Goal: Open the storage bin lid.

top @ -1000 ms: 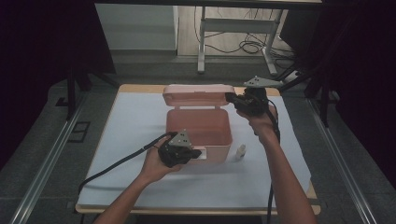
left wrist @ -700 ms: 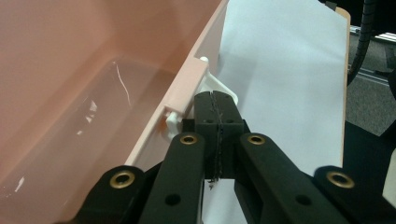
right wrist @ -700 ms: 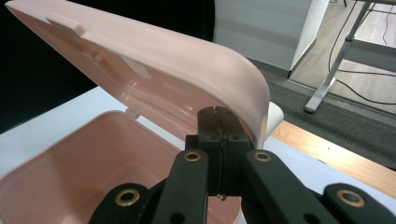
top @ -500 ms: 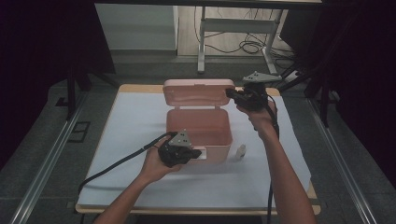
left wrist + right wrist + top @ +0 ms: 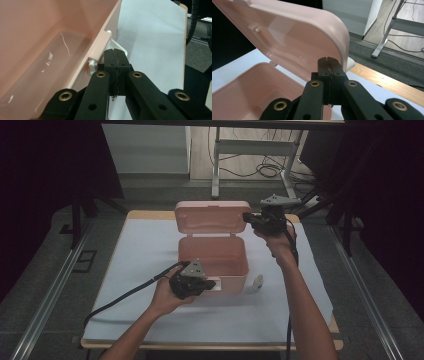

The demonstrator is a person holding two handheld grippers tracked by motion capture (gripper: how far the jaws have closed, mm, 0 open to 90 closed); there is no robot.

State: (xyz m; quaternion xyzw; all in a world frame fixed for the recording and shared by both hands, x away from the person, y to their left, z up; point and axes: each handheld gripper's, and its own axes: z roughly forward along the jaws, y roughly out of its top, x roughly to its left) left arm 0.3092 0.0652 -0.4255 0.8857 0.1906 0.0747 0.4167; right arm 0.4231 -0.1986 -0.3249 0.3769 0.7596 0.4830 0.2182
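A pink plastic box (image 5: 213,261) stands open in the middle of the white-covered table, its lid (image 5: 212,217) tipped up at the back. My left gripper (image 5: 212,284) is at the box's front wall, jaws shut with nothing between them. In the left gripper view its tips (image 5: 115,51) rest against the white latch (image 5: 110,41) on the box front (image 5: 50,50). My right gripper (image 5: 246,216) is held up at the lid's right edge, also shut. In the right gripper view its tips (image 5: 328,59) press against the rim of the lid (image 5: 294,32), above the hollow box (image 5: 257,85).
A small white piece (image 5: 257,281) lies on the sheet just right of the box's front corner. The white sheet (image 5: 145,250) covers a wooden table top (image 5: 150,214). Cables trail from both grippers toward the near edge. A metal table frame (image 5: 250,150) stands beyond.
The lid has swung further up toward upright, with the right gripper rising slightly at its edge. The left gripper has stayed at the box front.
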